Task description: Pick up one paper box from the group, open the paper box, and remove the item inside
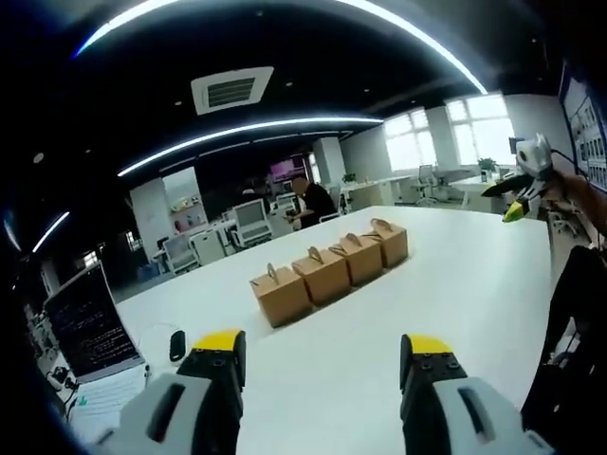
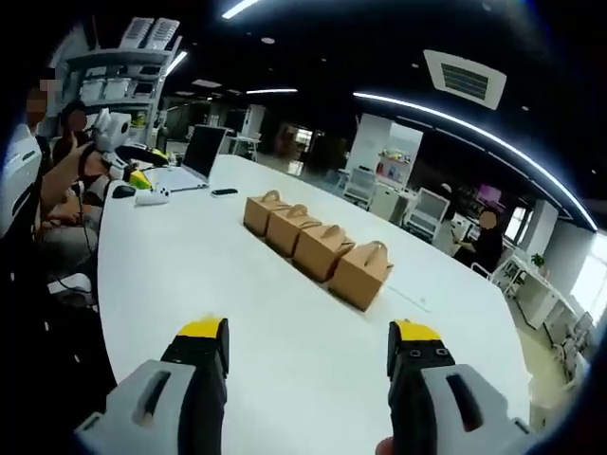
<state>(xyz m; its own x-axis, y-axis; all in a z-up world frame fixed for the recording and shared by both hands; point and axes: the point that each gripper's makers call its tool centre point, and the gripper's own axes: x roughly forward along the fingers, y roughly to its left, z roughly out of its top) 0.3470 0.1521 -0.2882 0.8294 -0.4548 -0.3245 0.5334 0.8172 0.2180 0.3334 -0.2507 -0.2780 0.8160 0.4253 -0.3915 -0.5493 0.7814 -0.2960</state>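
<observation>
On the white table, a laptop is seen at far left; four brown paper boxes are lined up touching at centre. The left gripper and right gripper are held wide apart, empty, short of the boxes.

An open-plan office: desks with monitors, swivel chairs, a laptop.

laptop: screen text too small to read | dark item beside laptop: too small to identify | boxes: contents hidden | person beyond boxes: partly hidden by chairs
</observation>
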